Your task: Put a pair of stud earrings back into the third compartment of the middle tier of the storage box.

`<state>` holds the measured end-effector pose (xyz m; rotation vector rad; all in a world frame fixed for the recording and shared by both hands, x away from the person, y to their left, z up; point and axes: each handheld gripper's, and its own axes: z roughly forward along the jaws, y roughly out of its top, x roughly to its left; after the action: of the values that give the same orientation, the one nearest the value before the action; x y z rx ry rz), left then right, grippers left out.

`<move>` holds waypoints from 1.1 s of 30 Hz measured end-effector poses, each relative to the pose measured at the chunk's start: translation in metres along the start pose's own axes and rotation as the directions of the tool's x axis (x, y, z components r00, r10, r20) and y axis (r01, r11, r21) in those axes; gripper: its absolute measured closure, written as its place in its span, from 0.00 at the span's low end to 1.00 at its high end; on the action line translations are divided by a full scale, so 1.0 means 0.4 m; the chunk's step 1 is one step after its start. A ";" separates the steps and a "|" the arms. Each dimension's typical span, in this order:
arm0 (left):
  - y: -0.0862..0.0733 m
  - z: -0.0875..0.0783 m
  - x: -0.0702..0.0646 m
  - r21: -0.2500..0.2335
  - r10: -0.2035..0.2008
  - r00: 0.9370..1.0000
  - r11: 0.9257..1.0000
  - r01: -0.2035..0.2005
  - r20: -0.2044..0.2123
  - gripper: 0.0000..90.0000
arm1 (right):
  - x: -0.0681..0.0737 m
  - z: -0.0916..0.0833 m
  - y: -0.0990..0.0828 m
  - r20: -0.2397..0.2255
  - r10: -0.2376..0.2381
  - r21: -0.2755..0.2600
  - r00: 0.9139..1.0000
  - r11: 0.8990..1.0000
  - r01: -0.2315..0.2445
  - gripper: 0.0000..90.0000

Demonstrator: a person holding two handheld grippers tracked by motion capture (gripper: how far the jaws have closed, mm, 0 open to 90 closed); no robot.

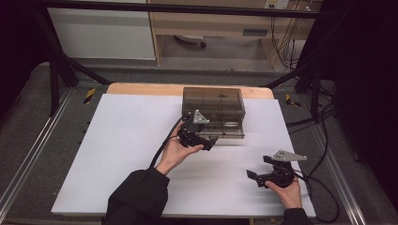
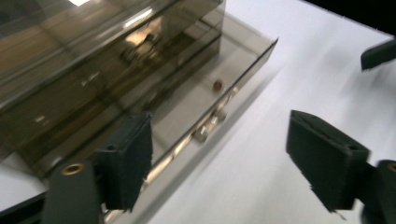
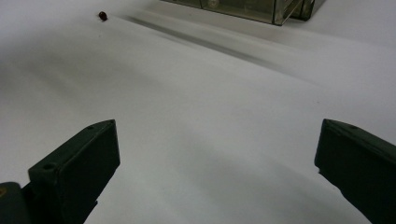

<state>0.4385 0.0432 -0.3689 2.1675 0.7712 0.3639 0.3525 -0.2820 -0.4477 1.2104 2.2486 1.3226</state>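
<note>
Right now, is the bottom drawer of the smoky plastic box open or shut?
Open. The drawer sticks out past the front of the box, its handle facing the white table.

No legible text, label, brand, number or sign on any surface.

floor: grey carpet [image 1: 28,122] | back: wooden cabinet [image 1: 211,28], white panel [image 1: 101,33] | frame: black bars [image 1: 178,8]

One smoky plastic drawer box [image 1: 213,111], one small dark red bead [image 2: 217,85], two claws.
</note>
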 end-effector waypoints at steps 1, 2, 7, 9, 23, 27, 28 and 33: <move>-0.011 -0.009 0.006 -0.002 -0.004 1.000 1.000 0.004 -0.006 0.21 | 0.002 0.000 0.000 -0.001 0.008 -0.001 1.000 1.000 -0.008 0.01; -0.023 -0.018 0.012 -0.003 -0.011 1.000 1.000 0.011 -0.007 0.19 | 0.001 0.001 0.000 -0.001 0.004 -0.002 1.000 1.000 -0.004 0.01; -0.082 -0.052 0.040 0.007 -0.023 0.999 1.000 0.024 -0.021 0.12 | 0.001 0.003 -0.001 0.001 0.001 0.002 1.000 1.000 -0.001 0.01; -0.105 -0.062 0.051 0.010 -0.029 0.999 1.000 0.030 -0.024 0.12 | 0.001 0.003 -0.001 0.001 0.001 0.002 1.000 1.000 -0.001 0.01; -0.211 -0.072 0.126 0.072 -0.040 0.999 0.997 0.042 -0.030 0.21 | 0.002 0.004 -0.002 0.003 -0.001 0.014 1.000 1.000 0.001 0.01; -0.224 -0.060 0.145 0.085 -0.068 0.998 0.994 0.069 -0.011 0.26 | 0.002 0.004 -0.002 0.004 -0.001 0.014 1.000 1.000 0.001 0.01; -0.226 -0.057 0.147 0.088 -0.065 0.998 0.994 0.066 -0.013 0.28 | 0.002 0.005 -0.002 0.004 0.000 0.015 1.000 1.000 0.000 0.01; -0.232 -0.044 0.154 0.094 -0.063 0.998 0.993 0.065 -0.026 0.41 | 0.002 0.004 -0.002 0.004 0.001 0.013 1.000 1.000 -0.001 0.01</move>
<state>0.4398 0.1392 -0.4279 2.2246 0.8845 0.3255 0.3525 -0.2806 -0.4491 1.2178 2.2573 1.3068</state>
